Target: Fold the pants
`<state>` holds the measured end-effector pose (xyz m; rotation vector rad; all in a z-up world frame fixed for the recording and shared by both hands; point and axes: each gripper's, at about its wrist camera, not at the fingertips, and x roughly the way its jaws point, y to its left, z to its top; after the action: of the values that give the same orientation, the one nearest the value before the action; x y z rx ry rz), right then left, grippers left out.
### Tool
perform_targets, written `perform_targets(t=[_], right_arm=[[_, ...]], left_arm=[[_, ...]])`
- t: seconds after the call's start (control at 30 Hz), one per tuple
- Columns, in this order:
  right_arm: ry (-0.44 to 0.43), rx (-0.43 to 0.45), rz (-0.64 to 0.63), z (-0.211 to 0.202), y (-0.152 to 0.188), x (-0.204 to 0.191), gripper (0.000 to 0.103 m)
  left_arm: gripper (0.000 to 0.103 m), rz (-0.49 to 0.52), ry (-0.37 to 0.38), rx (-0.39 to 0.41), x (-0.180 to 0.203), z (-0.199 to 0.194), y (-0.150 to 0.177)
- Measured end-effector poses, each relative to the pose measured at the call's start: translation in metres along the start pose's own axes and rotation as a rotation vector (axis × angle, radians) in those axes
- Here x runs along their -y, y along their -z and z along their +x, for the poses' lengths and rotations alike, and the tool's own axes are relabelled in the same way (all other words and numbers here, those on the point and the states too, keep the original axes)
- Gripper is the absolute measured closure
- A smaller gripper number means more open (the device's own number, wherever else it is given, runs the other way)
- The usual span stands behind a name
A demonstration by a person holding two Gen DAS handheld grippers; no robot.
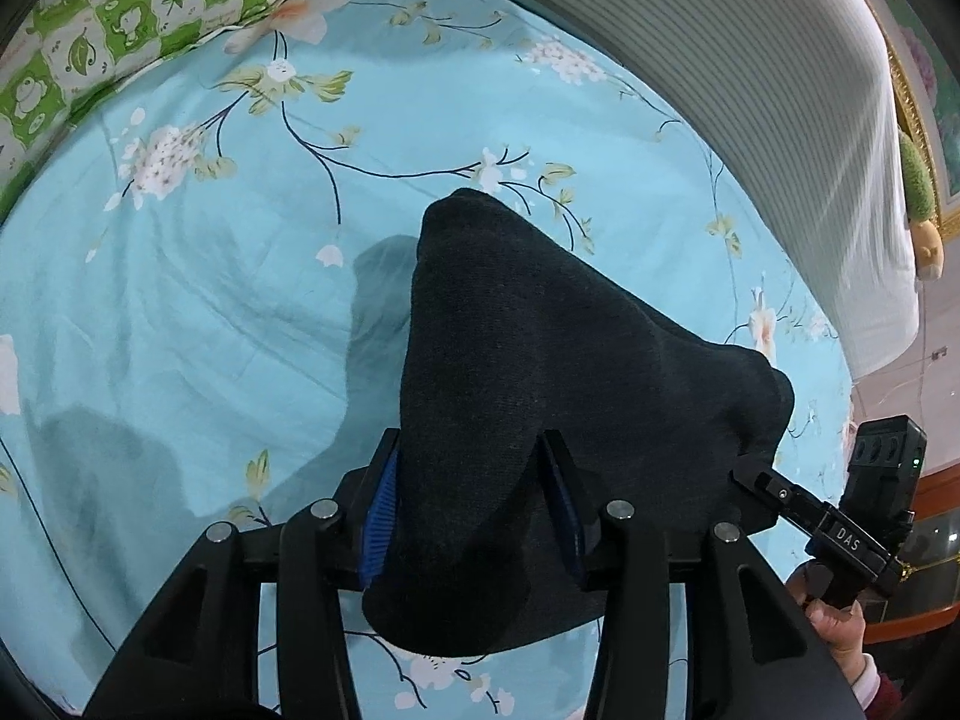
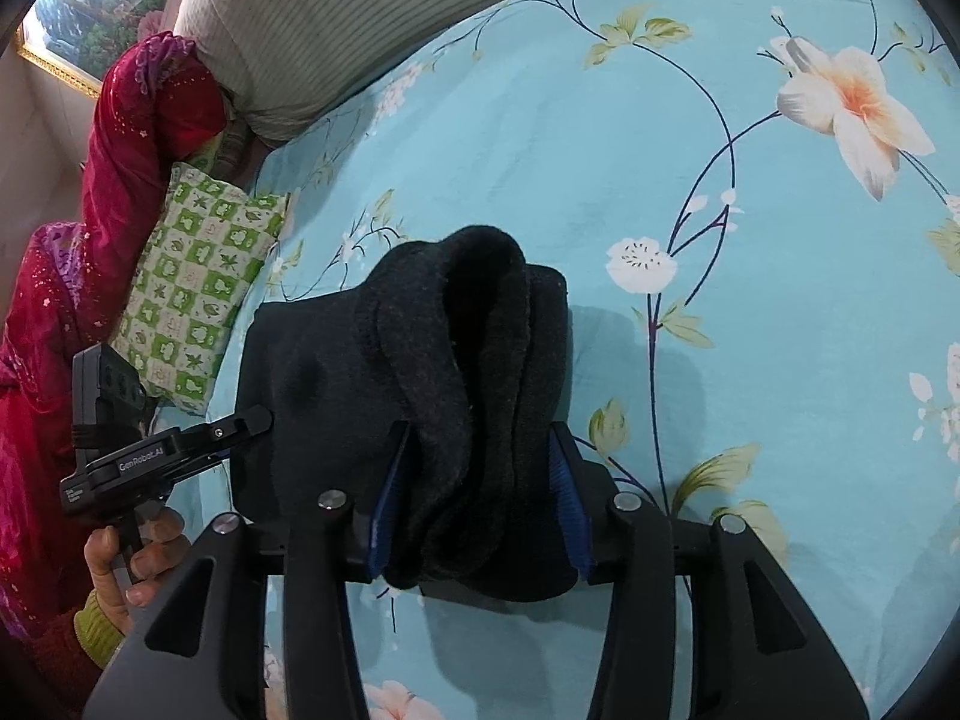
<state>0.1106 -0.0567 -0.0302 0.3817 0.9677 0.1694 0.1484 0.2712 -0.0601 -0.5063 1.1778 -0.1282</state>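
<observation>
Left gripper (image 1: pixel 474 498): nearest the left wrist camera, at 6 o'clock; dark fabric fills the gap between its blue pads (image 1: pixel 379 516), jaws about half spread. Whether the pads press or merely flank the cloth, I cannot tell.
Right gripper (image 2: pixel 480 498): same picture in its own view; a thick rolled bundle of the pants sits between the pads (image 2: pixel 389 495), jaws about half apart. Grip or slack contact cannot be told.
Pants (image 1: pixel 540 372): dark knit, bunched and partly folded, lying across the blue floral bedsheet (image 1: pixel 240 300) near each view's centre, spanning both grippers; one end peaks toward 12 o'clock in the left view.
Surroundings: green checked pillow (image 2: pixel 198 288) at 9 o'clock in the right view, striped bolster (image 1: pixel 720 60) at 1 o'clock in the left view, both well apart from the cloth.
Step in hand (judged): laying the folded pants down onto the sheet and letting go.
Doing it well: lower both ends together so the layers stay stacked; let the cloth rest fully on the sheet before widening; draw each gripper straight back along its fingers so the pads do not drag the top layer.
Risk: thick knit may cling to a ridged pad and pull the fold askew.
</observation>
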Motion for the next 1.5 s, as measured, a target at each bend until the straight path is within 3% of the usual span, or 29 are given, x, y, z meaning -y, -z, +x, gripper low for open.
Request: perform_targets(t=[0.2,0.3,0.7,1.03,1.5], right_arm=[[0.03,0.01,-0.02,-0.005,0.001,-0.003,0.054],[0.043,0.018,-0.031,-0.008,0.003,-0.006,0.047],[0.09,0.043,-0.111,-0.017,0.011,-0.013,0.039],[0.108,0.061,-0.157,-0.028,0.025,-0.02,0.029],[0.134,0.075,-0.218,-0.036,0.051,-0.032,0.024]], left_arm=[[0.047,0.009,-0.03,0.012,0.001,-0.005,0.003],[0.043,0.017,-0.038,0.024,0.002,-0.009,0.006],[0.035,0.108,-0.108,0.058,0.024,-0.02,0.028],[0.026,0.115,-0.137,0.103,0.033,-0.033,0.052],[0.024,0.19,-0.255,0.168,0.049,-0.047,0.096]])
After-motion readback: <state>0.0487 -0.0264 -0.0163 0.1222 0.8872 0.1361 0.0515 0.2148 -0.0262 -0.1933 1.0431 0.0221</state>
